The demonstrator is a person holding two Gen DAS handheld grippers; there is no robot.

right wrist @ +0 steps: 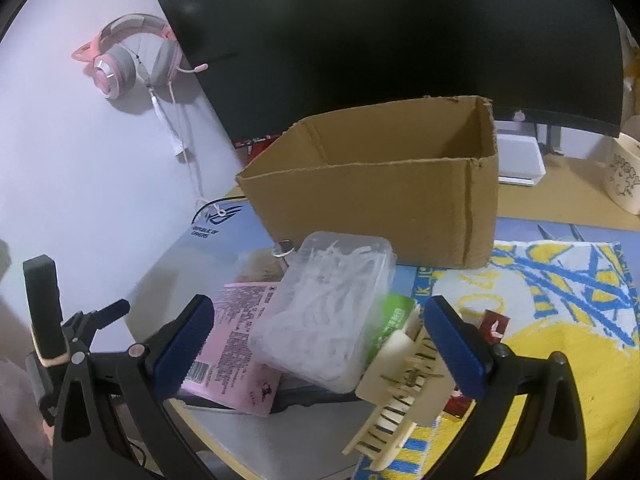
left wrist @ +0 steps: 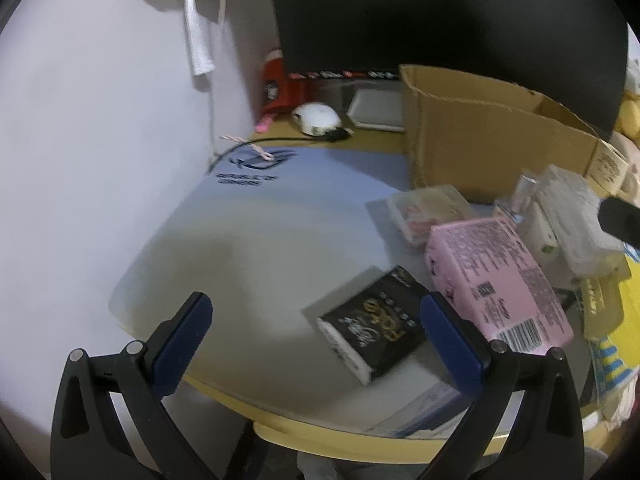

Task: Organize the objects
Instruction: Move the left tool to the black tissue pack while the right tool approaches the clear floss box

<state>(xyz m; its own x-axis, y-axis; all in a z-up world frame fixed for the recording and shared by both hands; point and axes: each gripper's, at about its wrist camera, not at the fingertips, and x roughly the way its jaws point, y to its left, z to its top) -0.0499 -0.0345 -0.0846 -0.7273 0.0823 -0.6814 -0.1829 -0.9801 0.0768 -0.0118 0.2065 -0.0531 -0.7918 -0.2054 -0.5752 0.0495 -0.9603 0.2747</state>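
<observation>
Left wrist view. The left gripper (left wrist: 316, 336) has its blue-padded fingers spread wide with nothing between them, hovering over the near edge of a grey desk mat (left wrist: 248, 232) on a yellow desk (left wrist: 320, 432). A black packet with gold lettering (left wrist: 374, 322) lies flat on the mat at about 3 o'clock from the gripper's centre, just beside the right finger. A pink barcoded box (left wrist: 496, 280) sits at 2 o'clock, touching or overlapping the packet's far corner; I cannot tell which. Behind it lies a clear-lidded pale container (left wrist: 430, 210), with a blurred heap of clear wrappers at the far right. An open cardboard box (left wrist: 480, 140) stands at 1 o'clock in front of a dark monitor (left wrist: 440, 12). A white mouse (left wrist: 316, 119) and a red figure (left wrist: 276, 88) sit at 12 o'clock by the wall.

Right wrist view. The right gripper (right wrist: 320, 344) is parted wide and grips nothing. Between its fingers lies a clear plastic box of white picks (right wrist: 328, 308), resting on the pink box (right wrist: 236, 340) at 9 o'clock and a green packet (right wrist: 394, 320). A cream comb-like piece (right wrist: 400, 396) lies at 5 o'clock against the right finger. The cardboard box (right wrist: 380, 196) stands open at 12 o'clock. A yellow-and-blue towel (right wrist: 560, 300) covers the desk at 3 o'clock. Pink cat-ear headphones (right wrist: 128, 56) hang on the wall at 10 o'clock.
</observation>
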